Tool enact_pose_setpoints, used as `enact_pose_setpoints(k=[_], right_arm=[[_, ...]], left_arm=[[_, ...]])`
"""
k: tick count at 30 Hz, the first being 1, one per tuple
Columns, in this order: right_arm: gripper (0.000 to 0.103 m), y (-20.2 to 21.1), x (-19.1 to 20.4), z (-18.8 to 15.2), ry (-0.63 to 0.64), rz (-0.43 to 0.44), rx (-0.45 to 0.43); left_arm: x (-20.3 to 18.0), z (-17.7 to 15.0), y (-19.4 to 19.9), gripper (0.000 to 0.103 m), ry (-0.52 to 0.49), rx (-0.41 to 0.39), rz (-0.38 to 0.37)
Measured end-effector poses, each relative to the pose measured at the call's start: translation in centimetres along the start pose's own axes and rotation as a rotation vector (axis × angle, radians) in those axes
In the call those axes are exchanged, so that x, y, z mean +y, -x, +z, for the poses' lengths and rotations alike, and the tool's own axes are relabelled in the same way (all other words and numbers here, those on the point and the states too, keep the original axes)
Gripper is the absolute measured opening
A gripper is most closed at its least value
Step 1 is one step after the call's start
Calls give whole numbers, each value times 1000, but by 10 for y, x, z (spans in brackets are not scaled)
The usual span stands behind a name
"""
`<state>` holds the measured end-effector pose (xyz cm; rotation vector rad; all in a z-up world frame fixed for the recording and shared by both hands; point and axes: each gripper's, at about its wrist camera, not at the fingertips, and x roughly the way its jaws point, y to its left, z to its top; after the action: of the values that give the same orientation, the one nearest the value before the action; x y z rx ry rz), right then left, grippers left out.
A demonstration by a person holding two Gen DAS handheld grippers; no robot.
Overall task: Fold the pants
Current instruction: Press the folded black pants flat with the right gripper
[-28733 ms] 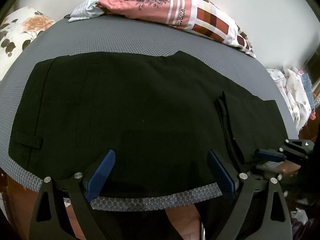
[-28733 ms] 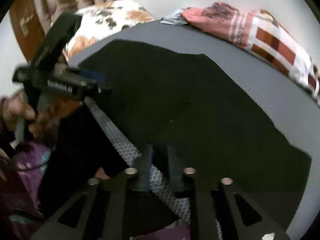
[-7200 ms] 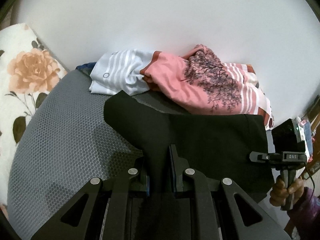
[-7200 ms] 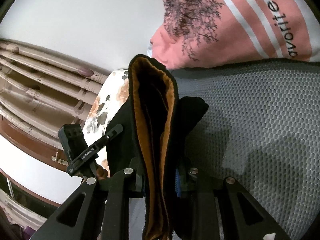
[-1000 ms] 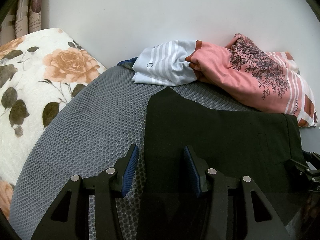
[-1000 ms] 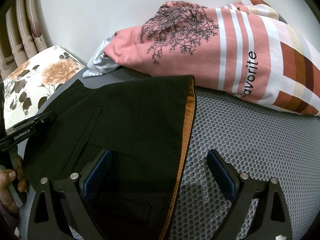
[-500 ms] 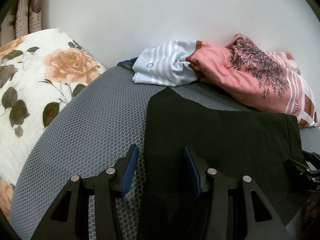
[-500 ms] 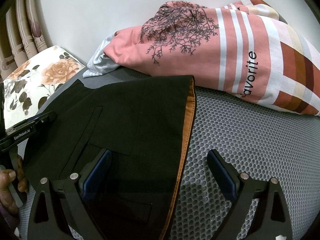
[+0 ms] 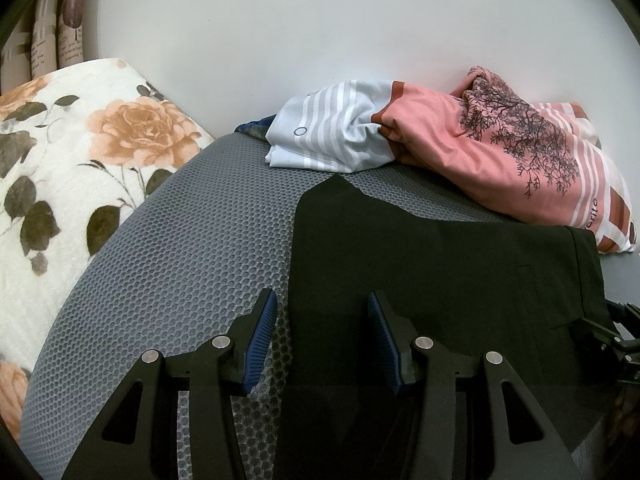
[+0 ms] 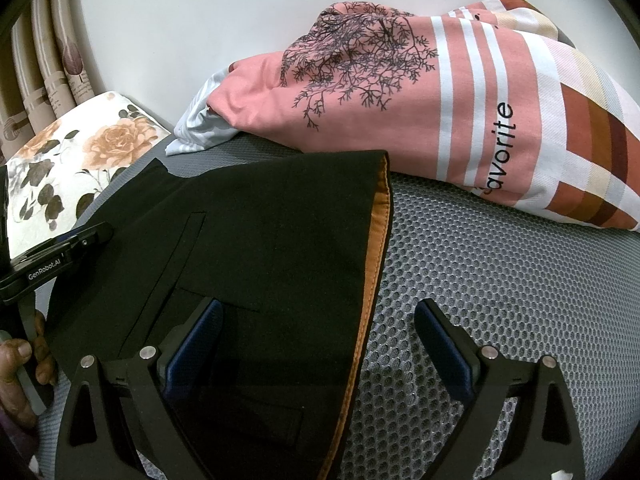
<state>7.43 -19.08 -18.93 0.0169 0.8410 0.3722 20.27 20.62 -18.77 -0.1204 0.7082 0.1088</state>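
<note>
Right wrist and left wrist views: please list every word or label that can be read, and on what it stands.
"GenRobot.AI": on the left gripper.
"avorite": on the pink striped cloth; any earlier letter is hidden in a fold.
Curtain print: too small to read.

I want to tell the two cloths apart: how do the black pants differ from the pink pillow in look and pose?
The black pants are plain and dark with an orange inner band on one edge; the pink pillow has white stripes, a tree print and lettering. The pants lie flat and folded; the pillow is bulky and rests against the wall. Both lie on the grey mesh mat, and their edges meet at the far side.
</note>
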Motion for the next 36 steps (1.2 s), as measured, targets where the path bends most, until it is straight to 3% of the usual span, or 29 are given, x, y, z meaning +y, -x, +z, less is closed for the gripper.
enact_pose_setpoints(k=[36], right_arm=[[98, -3, -1, 1, 6, -8, 3]], left_arm=[[-9, -3, 5, 52, -2, -12, 15]])
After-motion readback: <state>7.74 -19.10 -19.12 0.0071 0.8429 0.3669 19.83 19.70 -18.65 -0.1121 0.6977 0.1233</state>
